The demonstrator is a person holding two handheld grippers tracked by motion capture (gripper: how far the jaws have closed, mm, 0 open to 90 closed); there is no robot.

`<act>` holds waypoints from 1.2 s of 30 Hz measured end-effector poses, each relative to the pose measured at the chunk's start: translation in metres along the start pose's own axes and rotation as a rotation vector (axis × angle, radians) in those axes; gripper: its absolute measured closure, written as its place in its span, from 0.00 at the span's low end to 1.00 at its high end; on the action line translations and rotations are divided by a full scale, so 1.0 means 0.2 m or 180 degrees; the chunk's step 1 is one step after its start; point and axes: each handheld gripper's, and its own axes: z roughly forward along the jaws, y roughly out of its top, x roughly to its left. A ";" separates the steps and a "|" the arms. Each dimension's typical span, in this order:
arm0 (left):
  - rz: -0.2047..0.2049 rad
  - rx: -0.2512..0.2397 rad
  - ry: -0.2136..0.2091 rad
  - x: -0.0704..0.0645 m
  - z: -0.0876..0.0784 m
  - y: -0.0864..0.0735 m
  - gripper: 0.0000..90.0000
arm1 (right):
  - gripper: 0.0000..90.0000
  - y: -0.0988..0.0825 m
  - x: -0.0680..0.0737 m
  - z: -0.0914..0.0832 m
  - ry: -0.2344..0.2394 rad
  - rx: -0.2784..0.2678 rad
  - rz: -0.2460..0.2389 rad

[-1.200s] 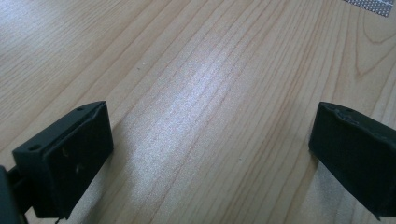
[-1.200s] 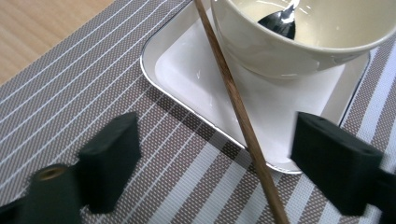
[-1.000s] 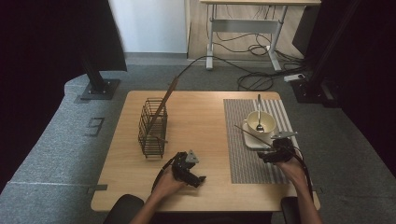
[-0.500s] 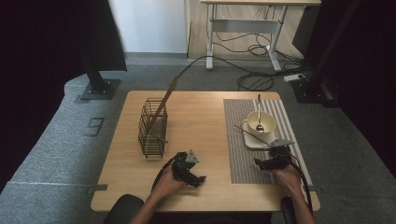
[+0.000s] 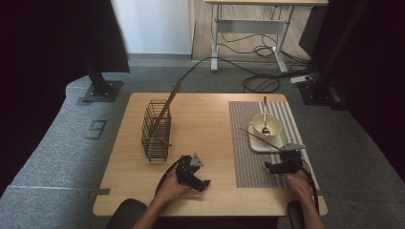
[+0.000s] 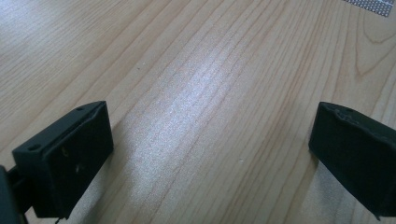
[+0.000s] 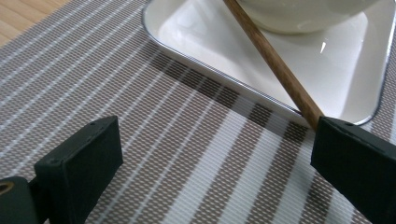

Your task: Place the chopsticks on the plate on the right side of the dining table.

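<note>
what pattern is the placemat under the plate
Woven placemat in brown-grey with white stripes, best in the right gripper view.

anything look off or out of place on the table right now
One thing: a single chopstick lies askew across the white tray, leaning against the bowl, its end jutting over the tray's rim onto the striped mat. A second stick leans out of the wire basket. Nothing looks spilled or broken.

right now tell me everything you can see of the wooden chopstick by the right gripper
The slim brown wooden chopstick is a round, smooth stick lying slanted across the white square plate, passing the cream bowl. Its near end overhangs the plate's rim above the striped woven placemat, just beside one jaw of the open right gripper.
</note>
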 end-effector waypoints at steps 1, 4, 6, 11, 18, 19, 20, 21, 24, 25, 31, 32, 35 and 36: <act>0.0000 0.0000 0.0000 0.00 0.00 0.00 0.00 | 0.01 0.00 -0.01 0.00 0.0008 0.0012 0.0013; 0.0003 0.0005 0.0001 0.00 0.00 0.00 0.00 | 0.01 0.00 -0.02 0.01 0.0023 0.0019 0.0042; 0.0008 0.0004 -0.0001 0.00 0.00 0.00 0.00 | 0.01 0.00 -0.03 0.02 0.0004 0.0024 0.0042; 0.0008 0.0005 -0.0002 0.00 0.00 0.00 0.00 | 0.01 0.00 -0.07 0.03 -0.0033 -0.0001 0.0091; 0.0006 0.0000 -0.0005 0.00 0.01 0.01 0.00 | 0.00 0.00 -0.11 0.05 -0.0047 -0.0044 0.0172; 0.0006 -0.0001 -0.0005 0.00 0.01 0.01 0.00 | 0.00 0.01 -0.11 0.05 -0.0065 -0.0042 0.0176; 0.0007 -0.0001 -0.0006 0.00 0.01 0.01 0.00 | 0.00 0.01 -0.12 0.06 -0.0080 -0.0052 0.0175; 0.0007 -0.0001 -0.0006 0.00 0.01 0.01 0.00 | 0.00 0.01 -0.12 0.06 -0.0090 -0.0069 0.0181; 0.0008 -0.0001 -0.0007 0.00 0.01 0.01 0.00 | 0.00 0.02 -0.14 0.07 -0.0103 -0.0091 0.0216; 0.0009 0.0000 -0.0007 0.00 0.01 0.01 0.00 | 0.00 0.02 -0.14 0.07 -0.0110 -0.0102 0.0217; 0.0012 0.0003 -0.0008 0.00 0.01 0.01 0.00 | 0.00 0.03 -0.15 0.09 -0.0157 -0.0120 0.0197; 0.0012 0.0003 -0.0008 0.00 0.01 0.01 0.00 | 0.00 0.03 -0.15 0.10 -0.0159 -0.0123 0.0197; 0.0013 0.0004 -0.0008 0.00 0.01 0.01 0.00 | 0.00 0.03 -0.16 0.10 -0.0151 -0.0136 0.0208; 0.0013 0.0004 -0.0009 0.00 0.01 0.01 0.00 | 0.00 0.03 -0.16 0.10 -0.0154 -0.0142 0.0208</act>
